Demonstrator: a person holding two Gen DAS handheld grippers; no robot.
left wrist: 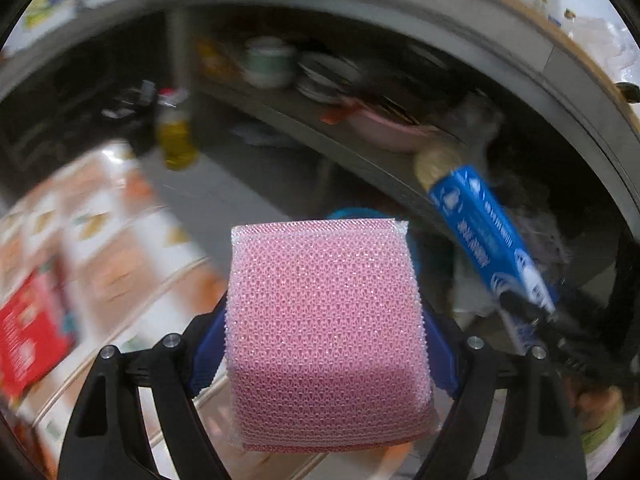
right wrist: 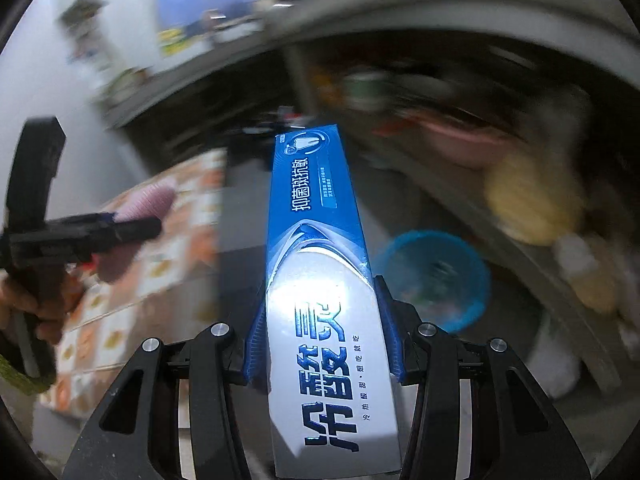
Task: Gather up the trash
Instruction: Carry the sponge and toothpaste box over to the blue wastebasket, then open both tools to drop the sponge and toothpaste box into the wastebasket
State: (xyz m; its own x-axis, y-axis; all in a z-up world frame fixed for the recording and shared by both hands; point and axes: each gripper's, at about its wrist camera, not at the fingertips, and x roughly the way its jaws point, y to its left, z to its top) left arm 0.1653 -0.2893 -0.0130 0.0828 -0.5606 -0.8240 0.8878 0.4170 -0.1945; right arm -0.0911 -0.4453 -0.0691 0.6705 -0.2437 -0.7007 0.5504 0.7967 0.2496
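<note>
My left gripper (left wrist: 326,344) is shut on a pink mesh sponge (left wrist: 326,332), its blue pads pressing both sides. My right gripper (right wrist: 322,344) is shut on a long blue-and-white toothpaste box (right wrist: 320,280) that sticks out forward between the pads. In the left wrist view that toothpaste box (left wrist: 486,236) and the right gripper (left wrist: 532,312) appear at the right. In the right wrist view the left gripper (right wrist: 132,224) with the pink sponge (right wrist: 140,204) shows at the left, held by a hand (right wrist: 36,308). A blue bin (right wrist: 436,276) stands on the floor below the box.
A grey counter edge (left wrist: 360,4) curves overhead with a lower shelf holding bowls (left wrist: 268,60) and a pink basin (left wrist: 384,128). An oil bottle (left wrist: 176,136) stands on the floor. Printed cartons (left wrist: 100,240) lie at the left. The background is motion-blurred.
</note>
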